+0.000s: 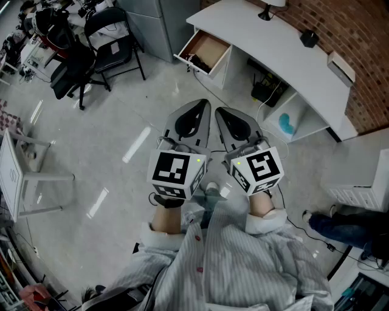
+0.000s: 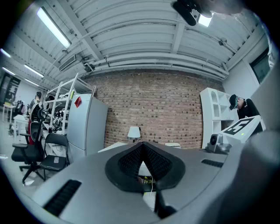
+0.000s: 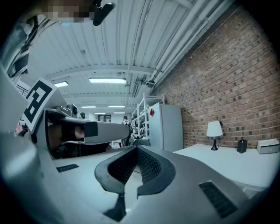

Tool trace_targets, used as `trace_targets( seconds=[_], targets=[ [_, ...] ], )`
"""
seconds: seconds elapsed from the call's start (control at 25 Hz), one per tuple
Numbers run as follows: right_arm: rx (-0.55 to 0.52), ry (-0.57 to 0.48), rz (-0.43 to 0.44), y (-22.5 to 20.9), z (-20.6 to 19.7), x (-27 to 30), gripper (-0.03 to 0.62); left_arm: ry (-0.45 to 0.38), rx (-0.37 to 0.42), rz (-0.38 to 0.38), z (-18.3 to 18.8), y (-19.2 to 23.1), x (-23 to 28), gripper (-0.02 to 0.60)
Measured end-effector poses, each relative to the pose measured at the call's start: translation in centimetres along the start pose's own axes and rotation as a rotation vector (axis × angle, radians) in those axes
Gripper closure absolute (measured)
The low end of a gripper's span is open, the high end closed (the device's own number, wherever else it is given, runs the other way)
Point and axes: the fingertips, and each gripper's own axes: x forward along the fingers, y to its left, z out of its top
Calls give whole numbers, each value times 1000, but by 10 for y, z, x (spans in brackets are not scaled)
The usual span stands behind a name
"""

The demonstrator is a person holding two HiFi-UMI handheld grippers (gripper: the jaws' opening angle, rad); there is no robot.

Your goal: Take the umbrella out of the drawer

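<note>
A white desk (image 1: 276, 45) stands ahead along the brick wall, with its wooden drawer (image 1: 205, 52) pulled open at the left end. Something dark (image 1: 193, 61) lies at the drawer's front edge; it is too small to tell whether it is the umbrella. My left gripper (image 1: 203, 105) and right gripper (image 1: 220, 112) are held side by side over the floor, well short of the drawer, pointing level toward the desk. Both are shut with nothing in them. The left gripper view has its jaw tips (image 2: 141, 143) meeting, and the right gripper view has its tips (image 3: 136, 148) meeting too.
A black folding chair (image 1: 113, 36) and an office chair (image 1: 71, 68) stand to the left of the desk, and a white stand (image 1: 18, 176) is at the far left. On the desk are a lamp (image 1: 270, 8) and a black holder (image 1: 309, 38). Cables (image 1: 265, 92) hang in its open bay. Another person's leg (image 1: 340, 228) is at the right.
</note>
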Motion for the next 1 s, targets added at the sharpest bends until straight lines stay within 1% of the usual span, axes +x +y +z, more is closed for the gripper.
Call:
trace_targets(
  seconds=[0.28,0.68,0.84,1.0],
  targets=[
    [7,-2,-1,-11,-4,-10,559,2,10,10,-1,-9,7,573],
    [15,20,21,-23,-25,-27,559,13,0,69,-16,-18,8,572],
    [31,28,35,-28,-29,-17,559,17,5,90,-16,-10,13,573],
    [35,30,44,-35,-32,4,558,22,12,104,-20,9,23,572]
  ],
)
